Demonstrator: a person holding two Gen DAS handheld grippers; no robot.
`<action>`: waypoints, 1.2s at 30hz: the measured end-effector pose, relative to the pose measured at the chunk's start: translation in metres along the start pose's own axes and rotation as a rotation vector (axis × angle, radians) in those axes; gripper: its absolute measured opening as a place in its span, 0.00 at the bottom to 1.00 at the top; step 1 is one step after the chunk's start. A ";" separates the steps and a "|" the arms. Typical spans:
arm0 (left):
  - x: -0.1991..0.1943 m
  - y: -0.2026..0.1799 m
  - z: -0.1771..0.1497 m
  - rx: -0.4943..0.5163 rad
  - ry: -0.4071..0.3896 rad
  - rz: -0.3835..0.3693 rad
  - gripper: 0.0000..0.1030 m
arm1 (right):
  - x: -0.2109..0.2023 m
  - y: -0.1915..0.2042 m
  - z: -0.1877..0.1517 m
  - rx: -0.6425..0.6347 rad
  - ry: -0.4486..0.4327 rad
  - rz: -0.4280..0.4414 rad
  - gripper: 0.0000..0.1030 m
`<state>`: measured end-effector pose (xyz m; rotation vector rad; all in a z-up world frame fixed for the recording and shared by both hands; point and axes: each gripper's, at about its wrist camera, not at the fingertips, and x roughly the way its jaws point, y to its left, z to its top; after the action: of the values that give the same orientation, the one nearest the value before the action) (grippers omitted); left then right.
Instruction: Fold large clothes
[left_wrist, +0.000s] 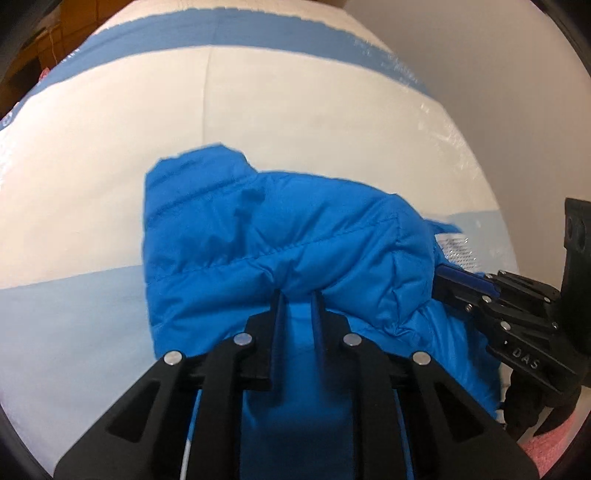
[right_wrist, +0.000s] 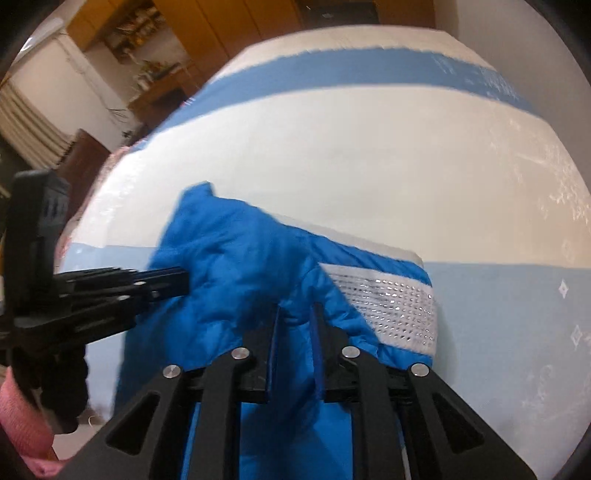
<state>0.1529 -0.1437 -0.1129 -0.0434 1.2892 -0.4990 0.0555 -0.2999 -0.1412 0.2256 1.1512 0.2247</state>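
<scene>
A bright blue puffer jacket (left_wrist: 280, 251) lies bunched on a white and blue sheet. My left gripper (left_wrist: 299, 299) is shut on a fold of the jacket's near edge. My right gripper (right_wrist: 297, 312) is shut on another fold of the jacket (right_wrist: 236, 266), to the right of the left one. The right gripper shows at the right edge of the left wrist view (left_wrist: 443, 277), and the left gripper at the left of the right wrist view (right_wrist: 181, 280). A white mesh lining panel (right_wrist: 388, 306) of the jacket faces up near the right gripper.
The sheet (left_wrist: 295, 110) has a darker blue stripe (left_wrist: 258, 29) at the far side and a pale blue band near me. Wooden cabinets and shelves (right_wrist: 155, 48) stand beyond the left far corner. A pink sleeve (right_wrist: 22, 417) is at the lower left.
</scene>
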 end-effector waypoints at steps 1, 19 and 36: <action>0.007 0.003 0.000 0.001 0.007 0.007 0.14 | 0.007 -0.003 -0.002 0.012 0.008 0.005 0.13; -0.062 -0.020 -0.080 0.067 -0.097 0.025 0.15 | -0.070 0.033 -0.050 -0.054 -0.119 0.074 0.19; -0.034 -0.020 -0.157 0.108 -0.195 0.110 0.16 | -0.024 0.002 -0.140 0.033 -0.182 0.104 0.14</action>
<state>-0.0054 -0.1111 -0.1221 0.0675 1.0658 -0.4573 -0.0823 -0.2968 -0.1740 0.3292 0.9639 0.2714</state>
